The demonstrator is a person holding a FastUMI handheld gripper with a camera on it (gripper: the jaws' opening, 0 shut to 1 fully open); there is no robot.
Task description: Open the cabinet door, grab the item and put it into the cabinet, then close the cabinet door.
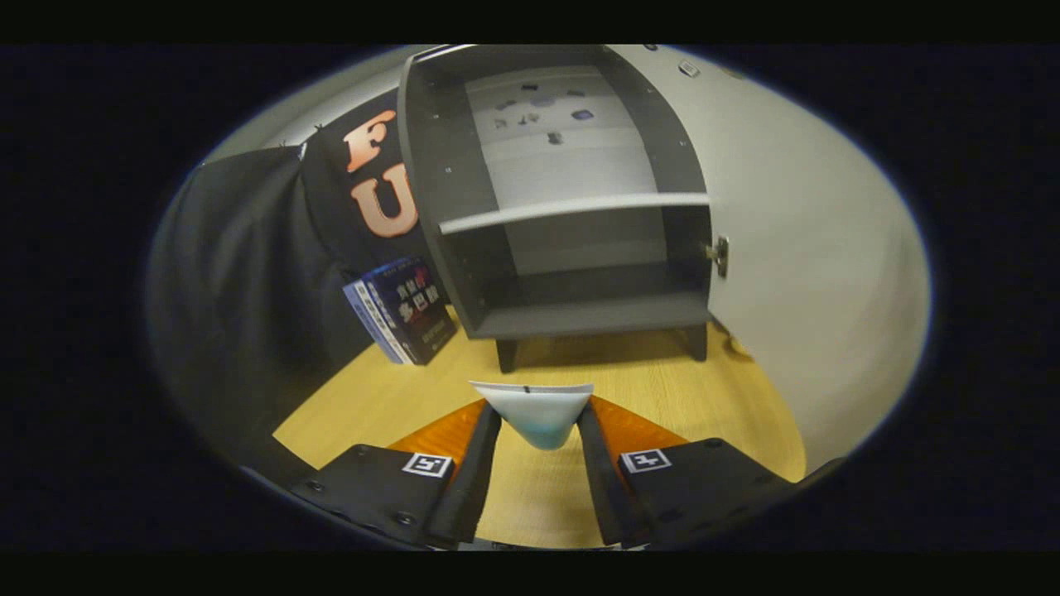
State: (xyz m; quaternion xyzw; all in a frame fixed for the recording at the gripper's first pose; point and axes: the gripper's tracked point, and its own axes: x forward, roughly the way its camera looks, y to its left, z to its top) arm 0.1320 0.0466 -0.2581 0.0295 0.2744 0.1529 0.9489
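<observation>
One cup (537,414), pale and tapering, sits pinched between my gripper (538,414) fingers, both pressing its sides, carried above the wooden table (662,389). One cabinet (571,207) stands just ahead, door (811,248) swung wide to the right, two compartments split by one shelf (571,211), both bare as far as I can see. One book (402,310) leans at the cabinet's left side. Risks, as I judge them: the cup's slope could let it slide out of my grip if I tilt or loosen; coming in too high, its rim could knock the shelf edge; swinging left could clip the book. Door closing not yet done.
</observation>
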